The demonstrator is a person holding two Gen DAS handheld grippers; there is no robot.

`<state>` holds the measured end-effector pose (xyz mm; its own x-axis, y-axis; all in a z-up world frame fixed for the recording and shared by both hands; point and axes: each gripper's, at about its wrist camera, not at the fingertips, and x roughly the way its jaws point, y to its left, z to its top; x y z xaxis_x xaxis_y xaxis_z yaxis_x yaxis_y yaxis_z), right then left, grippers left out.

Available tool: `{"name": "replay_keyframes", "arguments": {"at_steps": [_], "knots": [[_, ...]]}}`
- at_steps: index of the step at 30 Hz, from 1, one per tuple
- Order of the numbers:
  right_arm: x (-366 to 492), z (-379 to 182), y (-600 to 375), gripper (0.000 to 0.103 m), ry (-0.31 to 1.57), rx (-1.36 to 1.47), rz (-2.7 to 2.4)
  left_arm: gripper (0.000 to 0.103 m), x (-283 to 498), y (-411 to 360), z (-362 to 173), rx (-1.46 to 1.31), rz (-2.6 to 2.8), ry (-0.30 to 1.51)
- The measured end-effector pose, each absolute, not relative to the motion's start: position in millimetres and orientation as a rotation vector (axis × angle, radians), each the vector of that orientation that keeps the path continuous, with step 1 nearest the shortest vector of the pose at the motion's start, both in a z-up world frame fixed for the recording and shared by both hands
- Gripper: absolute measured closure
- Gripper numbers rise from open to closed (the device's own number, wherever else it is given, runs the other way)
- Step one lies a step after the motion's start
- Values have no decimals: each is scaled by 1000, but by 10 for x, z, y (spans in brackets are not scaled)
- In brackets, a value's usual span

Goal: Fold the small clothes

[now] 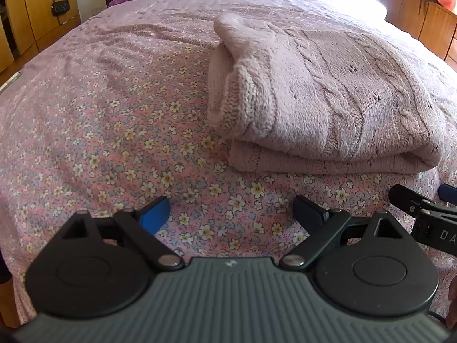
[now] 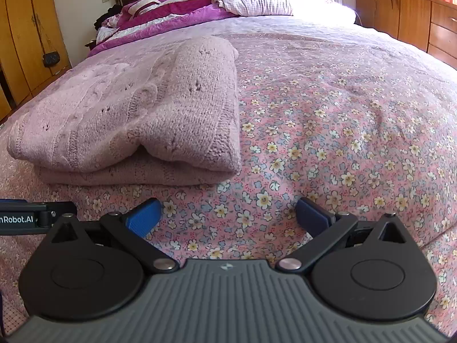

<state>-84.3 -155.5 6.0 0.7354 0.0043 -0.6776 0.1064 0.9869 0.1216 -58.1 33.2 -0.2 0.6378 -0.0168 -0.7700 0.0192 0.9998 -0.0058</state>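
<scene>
A pale pink knitted sweater [image 1: 328,91] lies folded in a thick stack on the floral bedspread [image 1: 114,120]. In the right wrist view the sweater [image 2: 137,120] sits ahead and to the left. My left gripper [image 1: 231,214] is open and empty, just in front of the sweater's near left corner, low over the bed. My right gripper [image 2: 228,215] is open and empty, just in front of the sweater's near right corner. The right gripper's fingers [image 1: 414,203] show at the right edge of the left wrist view.
Purple and checked bedding and pillows [image 2: 228,3] are piled at the head of the bed. Wooden wardrobes [image 2: 25,28] stand on the left and a wooden dresser [image 2: 414,17] on the right. Flat bedspread [image 2: 342,100] lies right of the sweater.
</scene>
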Motion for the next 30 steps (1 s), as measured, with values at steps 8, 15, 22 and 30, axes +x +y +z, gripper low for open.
{"name": "replay_keyframes", "arguments": {"at_steps": [8,15,22,30], "knots": [[-832,49,-1557,0,743,152,-55,8,-583,324,-11,12,-20,879],[-835,45,-1549,0,743,145,-56,8,-555,312,-20,14,-11,889],[-831,43,-1543,0,749,146,-59,8,-545,314,-20,12,-12,898],[-813,42,-1519,0,754,136,-61,7,-506,323,-18,8,-8,905]]}}
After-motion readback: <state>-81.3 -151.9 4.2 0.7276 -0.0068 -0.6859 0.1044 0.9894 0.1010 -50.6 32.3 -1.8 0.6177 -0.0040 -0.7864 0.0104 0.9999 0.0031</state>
